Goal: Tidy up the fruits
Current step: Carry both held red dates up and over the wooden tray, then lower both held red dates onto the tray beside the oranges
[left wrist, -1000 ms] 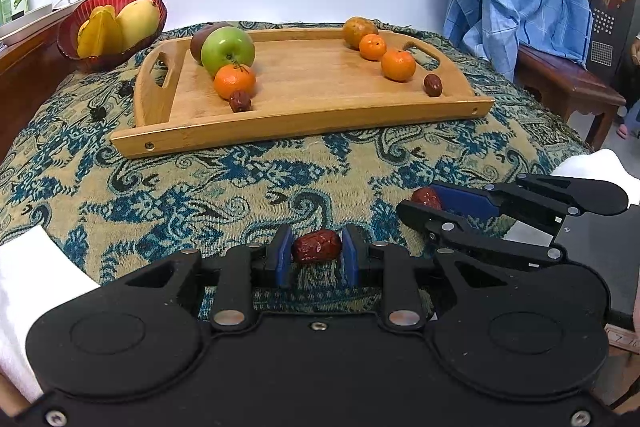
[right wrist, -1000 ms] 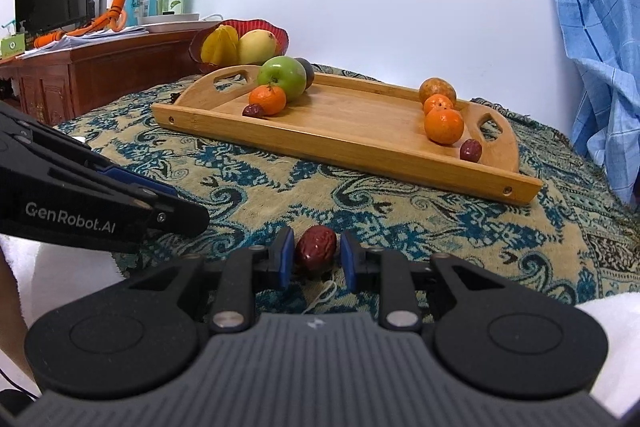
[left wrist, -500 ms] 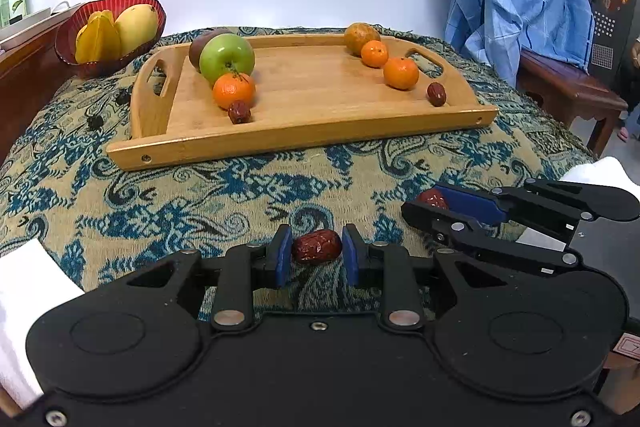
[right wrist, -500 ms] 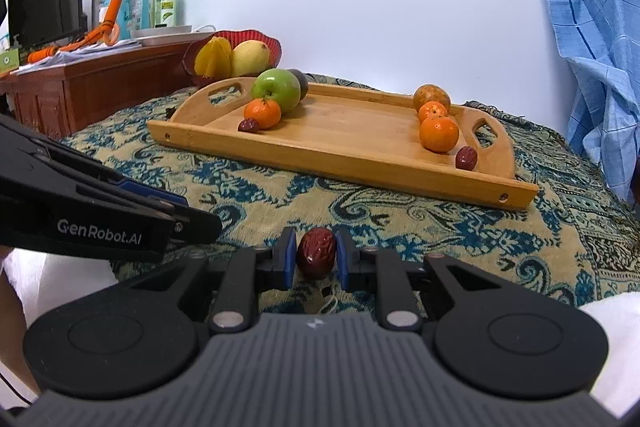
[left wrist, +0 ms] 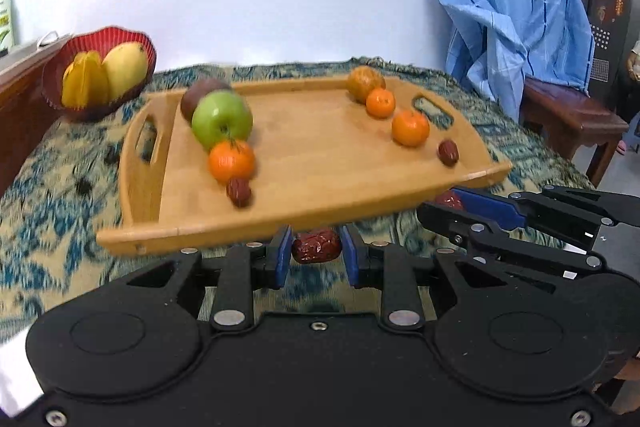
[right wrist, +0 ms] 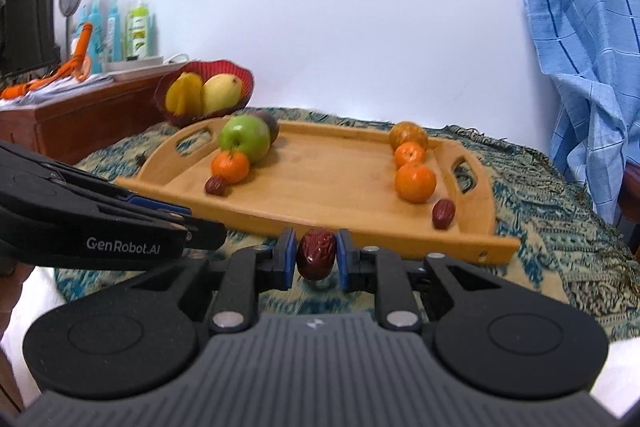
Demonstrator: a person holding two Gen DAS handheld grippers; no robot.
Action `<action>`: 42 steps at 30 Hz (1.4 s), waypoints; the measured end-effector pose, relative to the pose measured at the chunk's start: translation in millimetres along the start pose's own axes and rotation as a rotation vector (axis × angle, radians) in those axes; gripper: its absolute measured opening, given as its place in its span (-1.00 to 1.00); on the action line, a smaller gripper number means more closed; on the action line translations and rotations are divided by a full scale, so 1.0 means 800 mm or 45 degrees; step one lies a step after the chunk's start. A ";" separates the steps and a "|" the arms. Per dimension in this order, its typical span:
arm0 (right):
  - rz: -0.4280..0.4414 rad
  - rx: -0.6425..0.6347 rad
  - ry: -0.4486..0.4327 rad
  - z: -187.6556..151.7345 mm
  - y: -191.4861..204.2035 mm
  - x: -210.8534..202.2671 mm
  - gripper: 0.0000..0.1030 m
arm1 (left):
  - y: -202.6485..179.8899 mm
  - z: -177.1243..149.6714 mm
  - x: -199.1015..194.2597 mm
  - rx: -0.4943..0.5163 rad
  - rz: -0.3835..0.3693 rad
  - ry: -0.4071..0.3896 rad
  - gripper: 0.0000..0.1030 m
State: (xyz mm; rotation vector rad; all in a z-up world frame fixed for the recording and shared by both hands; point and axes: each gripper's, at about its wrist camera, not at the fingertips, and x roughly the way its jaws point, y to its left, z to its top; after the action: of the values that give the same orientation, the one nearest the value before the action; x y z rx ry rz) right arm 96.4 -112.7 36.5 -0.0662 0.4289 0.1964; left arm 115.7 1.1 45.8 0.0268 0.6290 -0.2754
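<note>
My left gripper (left wrist: 316, 251) is shut on a red date (left wrist: 317, 246), just before the near edge of the wooden tray (left wrist: 320, 187). My right gripper (right wrist: 317, 255) is shut on another red date (right wrist: 316, 253), also near the tray's front edge (right wrist: 380, 235). The tray holds two rows. On the left are a brown fruit (left wrist: 200, 97), a green apple (left wrist: 222, 121), a tangerine (left wrist: 231, 161) and a date (left wrist: 239, 191). On the right are a brownish orange fruit (left wrist: 365, 82), two tangerines (left wrist: 410, 127) and a date (left wrist: 448, 153).
A red basket (left wrist: 100, 75) with a mango and starfruit stands at the back left. The table has a patterned blue cloth (left wrist: 60, 195). A wooden cabinet (right wrist: 80, 115) with bottles stands left. A blue cloth (left wrist: 508, 7) hangs over a wooden chair at the right.
Both grippers, each still holding its date, have lifted and moved forward towards the tray's near edge.
</note>
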 end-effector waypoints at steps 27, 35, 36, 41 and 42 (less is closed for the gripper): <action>-0.045 0.201 0.047 0.081 -0.059 0.128 -0.52 | 0.025 0.114 0.126 -0.062 0.035 -0.052 -0.50; -0.019 0.282 0.121 0.086 -0.078 0.163 -0.51 | 0.027 0.126 0.155 -0.076 0.037 -0.019 -0.50; -0.020 0.279 0.130 0.086 -0.078 0.167 -0.51 | 0.026 0.127 0.157 -0.077 0.039 -0.016 -0.50; -0.027 0.250 0.152 0.088 -0.079 0.178 -0.51 | 0.023 0.129 0.171 -0.070 0.040 0.006 -0.50; -0.027 0.247 0.155 0.088 -0.080 0.180 -0.51 | 0.023 0.129 0.173 -0.069 0.042 0.010 -0.50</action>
State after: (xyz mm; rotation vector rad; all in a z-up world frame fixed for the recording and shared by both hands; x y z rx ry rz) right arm 266.2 -142.9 41.5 0.1086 0.5669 0.1294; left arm 287.2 -26.0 47.6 -0.0141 0.6429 -0.2263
